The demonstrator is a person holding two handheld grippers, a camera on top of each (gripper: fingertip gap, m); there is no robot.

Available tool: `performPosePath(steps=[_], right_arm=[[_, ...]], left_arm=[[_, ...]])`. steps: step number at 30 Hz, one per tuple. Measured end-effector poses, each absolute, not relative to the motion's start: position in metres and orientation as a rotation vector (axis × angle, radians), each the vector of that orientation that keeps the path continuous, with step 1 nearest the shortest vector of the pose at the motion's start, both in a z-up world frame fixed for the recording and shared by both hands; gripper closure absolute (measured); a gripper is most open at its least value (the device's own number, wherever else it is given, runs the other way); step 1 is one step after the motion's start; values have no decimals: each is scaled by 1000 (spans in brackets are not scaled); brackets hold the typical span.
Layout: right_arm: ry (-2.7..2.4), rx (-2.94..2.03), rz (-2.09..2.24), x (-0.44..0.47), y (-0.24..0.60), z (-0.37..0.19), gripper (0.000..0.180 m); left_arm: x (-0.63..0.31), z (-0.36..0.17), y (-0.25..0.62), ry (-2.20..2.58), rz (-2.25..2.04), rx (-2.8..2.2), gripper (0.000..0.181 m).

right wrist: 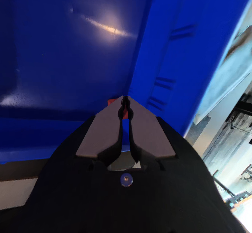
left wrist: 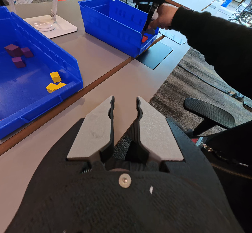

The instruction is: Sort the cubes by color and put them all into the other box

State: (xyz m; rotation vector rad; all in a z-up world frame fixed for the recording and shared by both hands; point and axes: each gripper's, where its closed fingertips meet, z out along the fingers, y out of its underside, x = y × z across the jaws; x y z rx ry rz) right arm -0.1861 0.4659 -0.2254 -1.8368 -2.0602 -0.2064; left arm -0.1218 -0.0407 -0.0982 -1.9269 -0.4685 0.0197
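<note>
In the left wrist view, the near blue box (left wrist: pixel 45 100) at left holds three purple cubes (left wrist: pixel 19 61) at its far side and three yellow cubes (left wrist: pixel 55 76) by its right corner. My left gripper (left wrist: pixel 125 99) is open and empty over the table's front edge, to the right of that box. The second blue box (left wrist: pixel 109 25) stands farther back. My right gripper (left wrist: pixel 148 31) reaches into its near right corner, just above a red cube (left wrist: pixel 144 38). In the right wrist view, the right gripper (right wrist: pixel 125 97) has its fingertips touching, and the red cube (right wrist: pixel 110 101) lies under them on the box floor (right wrist: pixel 68 49).
A white stand base (left wrist: pixel 58 28) sits between the two boxes at the back. A black inset panel (left wrist: pixel 155 54) lies in the table right of the far box. A black office chair (left wrist: pixel 208 114) stands beyond the table edge. A person's black sleeve (left wrist: pixel 218 42) crosses the right side.
</note>
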Motion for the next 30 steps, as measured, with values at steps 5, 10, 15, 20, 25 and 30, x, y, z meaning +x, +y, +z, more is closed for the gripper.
performPosePath(steps=[5,10,15,20,25,30], right_arm=[[-2002,-1749,-204,-192,470,-205,180],[-1954,-1650,74,-210,435,-179,180],[-1780,-1429,926,-230,330,-114,166],[-1535,-1074,1415,-215,239,-72,156],[-1582,-937,1518,-221,162,-96,150],[-1679,-993,1420,-276,127,-122,131]], left_arm=[[-128,-105,-43,-489,4,-1932,150],[-133,-105,-46,-516,4,-1918,150],[-153,-105,-58,-609,93,-1892,150],[-187,-109,-66,-857,86,-1730,150],[-196,-120,-82,-954,156,-1719,145],[-224,-122,-103,-1045,263,-1742,143]])
